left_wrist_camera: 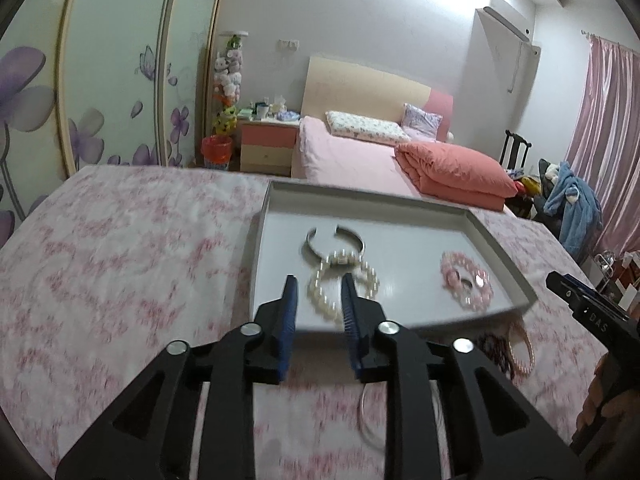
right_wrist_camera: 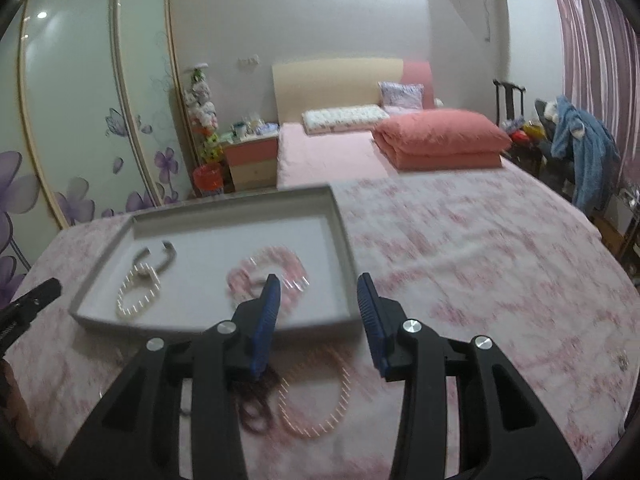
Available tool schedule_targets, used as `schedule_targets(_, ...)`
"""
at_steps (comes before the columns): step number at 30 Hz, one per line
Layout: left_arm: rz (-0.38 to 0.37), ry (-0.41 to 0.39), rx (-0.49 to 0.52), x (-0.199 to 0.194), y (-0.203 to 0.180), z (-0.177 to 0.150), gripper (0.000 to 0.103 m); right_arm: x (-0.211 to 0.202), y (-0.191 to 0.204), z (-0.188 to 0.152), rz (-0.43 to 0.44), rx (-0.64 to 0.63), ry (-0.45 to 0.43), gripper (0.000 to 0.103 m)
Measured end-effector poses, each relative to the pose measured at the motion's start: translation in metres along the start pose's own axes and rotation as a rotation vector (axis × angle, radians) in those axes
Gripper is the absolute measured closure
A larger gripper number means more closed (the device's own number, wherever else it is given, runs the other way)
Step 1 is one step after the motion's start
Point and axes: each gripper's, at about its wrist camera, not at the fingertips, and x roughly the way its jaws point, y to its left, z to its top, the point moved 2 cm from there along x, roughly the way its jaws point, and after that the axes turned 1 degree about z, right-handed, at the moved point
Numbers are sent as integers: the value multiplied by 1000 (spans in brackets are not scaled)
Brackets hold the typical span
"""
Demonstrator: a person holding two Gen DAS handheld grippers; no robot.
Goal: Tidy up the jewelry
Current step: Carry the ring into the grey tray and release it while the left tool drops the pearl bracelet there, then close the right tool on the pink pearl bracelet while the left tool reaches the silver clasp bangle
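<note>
Three pieces already lie in the tray (left_wrist_camera: 500, 264): a silver cuff (left_wrist_camera: 320, 240), a pearl bracelet (left_wrist_camera: 332, 296) and a pink bead bracelet (left_wrist_camera: 468, 280). The cuff and pearl bracelet touch or overlap; which, cannot be told.

Left gripper (left_wrist_camera: 319, 294): fingers narrowly parted, nothing between them. Its tips hang over the near part of the tray, with the pearl bracelet showing beyond and between them. A thin pale bangle (left_wrist_camera: 366, 420) lies on the cloth (left_wrist_camera: 120, 260) below its right finger, mostly hidden.

Right gripper (right_wrist_camera: 318, 296): fingers wide, empty. A pink bead necklace (right_wrist_camera: 316, 400) lies on the cloth below the gap between the fingers, with a dark bead bracelet (right_wrist_camera: 256, 404) just beside it, under the left finger. The tray's near rim sits beyond the fingertips.

Judgement: sorting is partway done; three pieces appear to remain on the cloth.

Risks:
- The necklace and dark bracelet lie close (possibly touching; blur prevents certainty), so one closing could catch both.
- The necklace is limp and long, so a pinch at one spot may leave a loop trailing that snags the rim.
- The cloth is soft, and a low pinch could gather fabric with the beads.
- The thin bangle lies flat and may slip from the pads.
- The two grippers sit near each other at the tray's edge, so they could collide.
</note>
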Motion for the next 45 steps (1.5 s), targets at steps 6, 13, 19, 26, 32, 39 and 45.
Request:
schedule_targets(6, -19, 75, 6, -3, -1, -21, 57, 3, -21, -28, 2, 28, 131, 63)
schedule_targets(13, -51, 115, 80, -7, -21, -36, 37, 9, -15, -42, 5, 11, 197, 65)
schedule_targets(19, -56, 146, 163, -5, -42, -48, 23, 25, -8, -45, -17, -21, 255, 74)
schedule_targets(26, -53, 207, 235, 7, -62, -59, 10, 24, -16, -49, -68, -18, 267, 96)
schedule_targets(32, -21, 269, 292, 24, -78, -68, 9, 21, -24, -50, -66, 3, 264, 96)
schedule_targets(39, 41, 313, 229, 40, -69, -63, 25, 21, -24, -50, -55, 6, 265, 96)
schedule_targets(45, 75, 300, 206, 34, -48, -61, 33, 19, -13, -52, -16, -24, 269, 96)
